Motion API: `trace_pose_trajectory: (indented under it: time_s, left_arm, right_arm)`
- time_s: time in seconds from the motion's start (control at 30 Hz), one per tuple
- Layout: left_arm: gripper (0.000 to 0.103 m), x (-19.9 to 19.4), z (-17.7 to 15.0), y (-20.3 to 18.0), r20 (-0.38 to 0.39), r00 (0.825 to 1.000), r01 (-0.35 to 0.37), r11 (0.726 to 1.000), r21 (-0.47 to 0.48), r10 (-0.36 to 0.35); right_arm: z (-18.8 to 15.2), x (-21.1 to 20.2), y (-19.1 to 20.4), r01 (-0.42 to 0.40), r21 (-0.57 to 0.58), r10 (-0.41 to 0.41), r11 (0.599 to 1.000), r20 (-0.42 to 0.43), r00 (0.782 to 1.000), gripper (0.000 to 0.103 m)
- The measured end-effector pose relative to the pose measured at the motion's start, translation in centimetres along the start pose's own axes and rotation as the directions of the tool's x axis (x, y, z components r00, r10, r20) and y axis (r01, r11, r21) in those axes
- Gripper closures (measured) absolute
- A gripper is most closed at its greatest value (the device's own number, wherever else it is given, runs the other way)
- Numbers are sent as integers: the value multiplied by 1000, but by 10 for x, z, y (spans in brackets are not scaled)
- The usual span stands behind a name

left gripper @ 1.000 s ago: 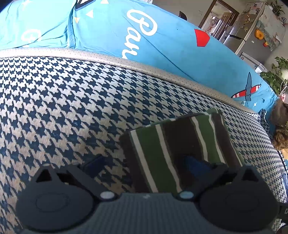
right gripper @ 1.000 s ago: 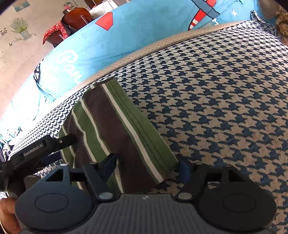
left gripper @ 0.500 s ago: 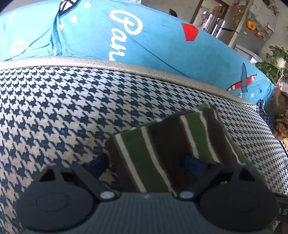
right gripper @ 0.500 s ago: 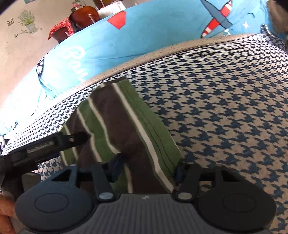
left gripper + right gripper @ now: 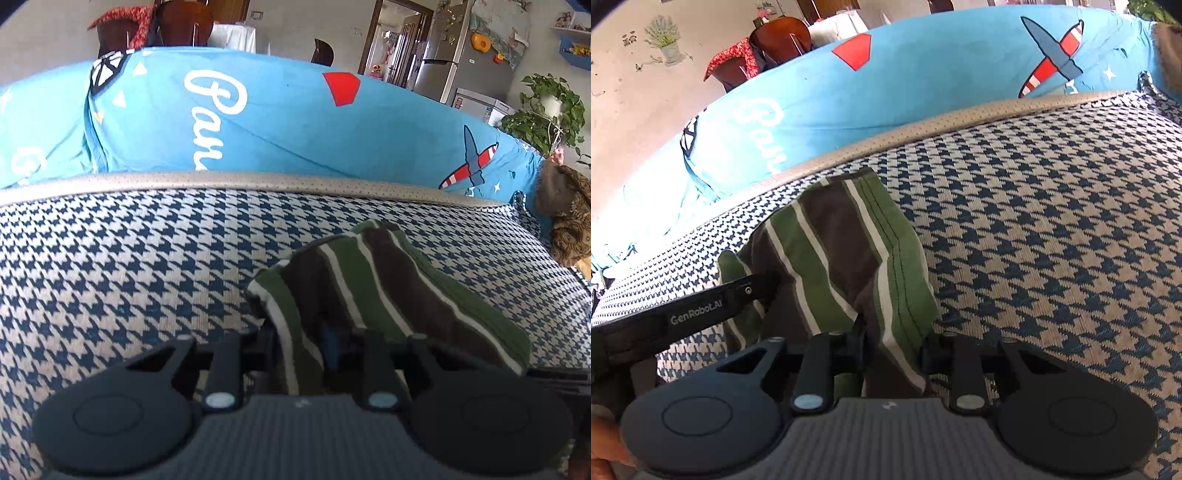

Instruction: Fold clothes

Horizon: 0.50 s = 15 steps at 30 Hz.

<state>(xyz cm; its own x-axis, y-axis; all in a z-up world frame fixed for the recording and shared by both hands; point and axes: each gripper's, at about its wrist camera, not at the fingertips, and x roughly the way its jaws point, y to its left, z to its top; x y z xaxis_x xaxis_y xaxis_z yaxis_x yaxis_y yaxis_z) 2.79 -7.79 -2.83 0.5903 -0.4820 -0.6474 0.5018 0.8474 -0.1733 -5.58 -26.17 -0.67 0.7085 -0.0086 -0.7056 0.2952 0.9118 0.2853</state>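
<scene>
Both grippers, left [image 5: 299, 347] and right [image 5: 892, 350], just closing, now clamped on the near edge of the striped garment [image 5: 846, 258], already folded small on the houndstooth cushion [image 5: 1052, 240]; near corners pinched, likely for lifting and doubling over again.

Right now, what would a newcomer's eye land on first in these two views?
The folded striped cloth on the houndstooth cover, its near edge bunched in both grippers: the left gripper and right gripper have just been closing on it. Behind the cover runs a bright blue sheet with white script and a red-striped plane.
</scene>
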Motion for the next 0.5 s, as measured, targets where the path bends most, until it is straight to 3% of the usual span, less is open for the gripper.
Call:
trace_pose_trajectory:
  time_s: [0.5]
  left_arm:
    - [84,-29,7,-2,76,992,-97,995,19,96]
  right_arm:
    - [4,-19,19,-9,-79,15,997,78,997,77]
